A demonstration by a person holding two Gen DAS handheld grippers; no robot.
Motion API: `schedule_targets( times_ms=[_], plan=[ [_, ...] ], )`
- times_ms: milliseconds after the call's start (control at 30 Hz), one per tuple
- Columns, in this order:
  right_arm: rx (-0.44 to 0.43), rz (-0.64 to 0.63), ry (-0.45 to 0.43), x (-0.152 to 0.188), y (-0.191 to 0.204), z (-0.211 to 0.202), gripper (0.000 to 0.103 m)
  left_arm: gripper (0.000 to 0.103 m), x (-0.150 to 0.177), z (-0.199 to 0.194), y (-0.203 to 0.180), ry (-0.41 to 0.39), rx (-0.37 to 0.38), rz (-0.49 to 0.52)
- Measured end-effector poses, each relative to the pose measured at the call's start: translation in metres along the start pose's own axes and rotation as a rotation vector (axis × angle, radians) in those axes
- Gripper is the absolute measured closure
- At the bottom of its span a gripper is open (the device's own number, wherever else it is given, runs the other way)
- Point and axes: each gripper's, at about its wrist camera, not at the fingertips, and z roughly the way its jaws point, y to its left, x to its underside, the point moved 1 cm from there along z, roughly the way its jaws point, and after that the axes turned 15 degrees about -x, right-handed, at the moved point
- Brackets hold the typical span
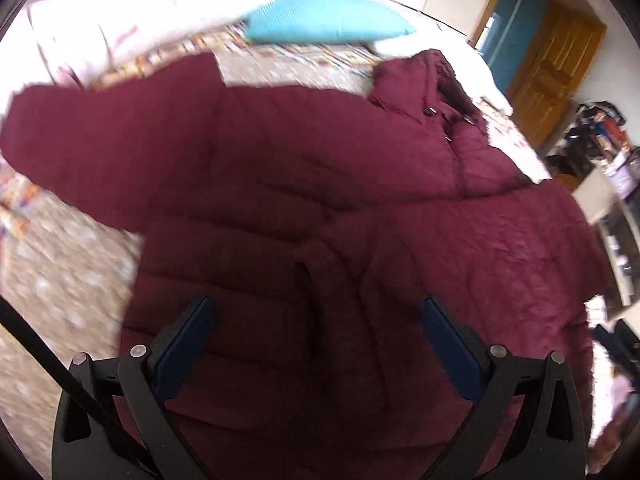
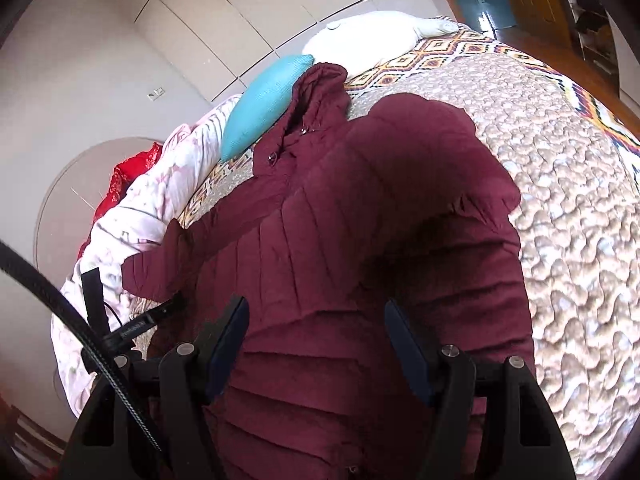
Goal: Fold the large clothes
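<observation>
Jaws wide on both grippers above the maroon coat (image 1: 304, 184); only right view shows white pillow (image 2: 360, 44).

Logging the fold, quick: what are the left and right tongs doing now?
Left tongs: open, holding nothing, over the coat.
Right tongs: open, holding nothing, over the coat.

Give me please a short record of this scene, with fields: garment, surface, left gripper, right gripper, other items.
garment: maroon quilted coat, hooded, spread on the bed
surface: bed cover, beige with patterned border
left gripper: jaws open, above the coat, holding nothing
right gripper: jaws open, above the coat, holding nothing
other items: turquoise pillow, white pillow, pink-white quilt
</observation>
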Motion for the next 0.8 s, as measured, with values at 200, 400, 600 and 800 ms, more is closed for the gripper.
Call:
schedule_targets(
  times_ms=[200,400,600,800],
  plan=[
    [0.026,-0.002,-0.003,-0.001,0.003,0.002,0.028,0.082,-0.012,-0.008,-0.045,-0.008,-0.051,0.164],
    [0.073,-0.024,-0.057,-0.032,0.006,-0.004,0.028,0.081,-0.075,-0.022,-0.020,-0.118,-0.170,0.093],
    [0.162,-0.032,-0.025,-0.061,-0.002,0.050,0.028,0.068,-0.077,0.035,-0.011,-0.007,-0.227,0.097],
    [0.252,0.009,0.027,-0.060,-0.029,0.093,0.028,0.046,-0.073,0.057,0.002,-0.008,-0.193,0.010]
  ],
)
